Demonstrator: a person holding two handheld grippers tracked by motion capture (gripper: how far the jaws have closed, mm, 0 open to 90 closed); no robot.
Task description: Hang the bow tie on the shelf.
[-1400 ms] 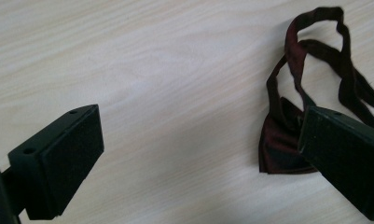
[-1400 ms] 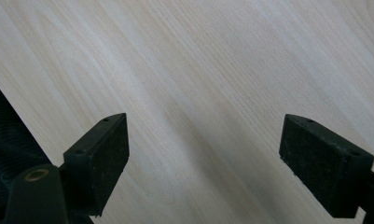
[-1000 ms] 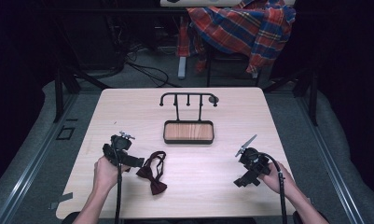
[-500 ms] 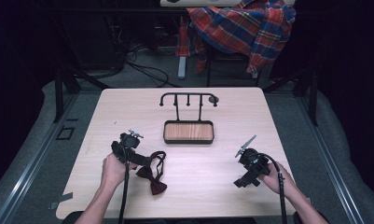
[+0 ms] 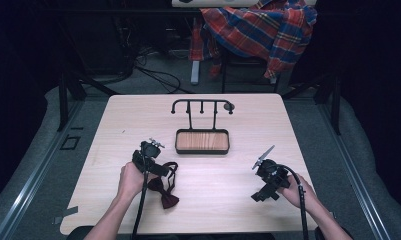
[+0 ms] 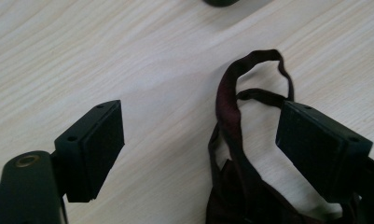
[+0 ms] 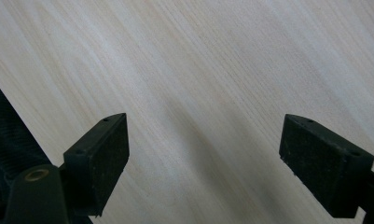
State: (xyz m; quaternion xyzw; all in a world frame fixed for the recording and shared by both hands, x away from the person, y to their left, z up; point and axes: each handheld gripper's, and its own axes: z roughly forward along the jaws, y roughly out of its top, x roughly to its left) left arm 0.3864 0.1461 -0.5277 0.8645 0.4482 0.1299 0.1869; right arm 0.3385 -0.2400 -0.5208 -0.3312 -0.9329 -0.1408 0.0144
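- While we hold a gripper in each hand, a dark maroon bow tie [image 5: 164, 189] lies flat on the pale wooden table [image 5: 138, 115], in the lower left of the high view.
- Its knotted bow sits lowest, and its thin strap curls upward into a loop [image 6: 259, 74]; in the left gripper view we see that loop in the upper right and the dark cloth bunched at the bottom.
- Our left gripper [image 5: 163, 169] stands over the tie's strap; its jaws have just been closing, with the strap between them nearer the right-hand pad, yet neither pad presses on it, so the fingers remain released.
- Our right gripper [image 5: 258, 196] rests in the lower right of the high view, well apart from the tie, its jaws spread wide over bare wood and grasping nothing.
- At the centre of the table stands a black rack [image 5: 202, 107] with hooks above a wood-lined tray [image 5: 202, 141], just above and to the right of the left gripper.
- Beyond the table's far edge, at the top of the frame, a plaid shirt [image 5: 260, 30] hangs.
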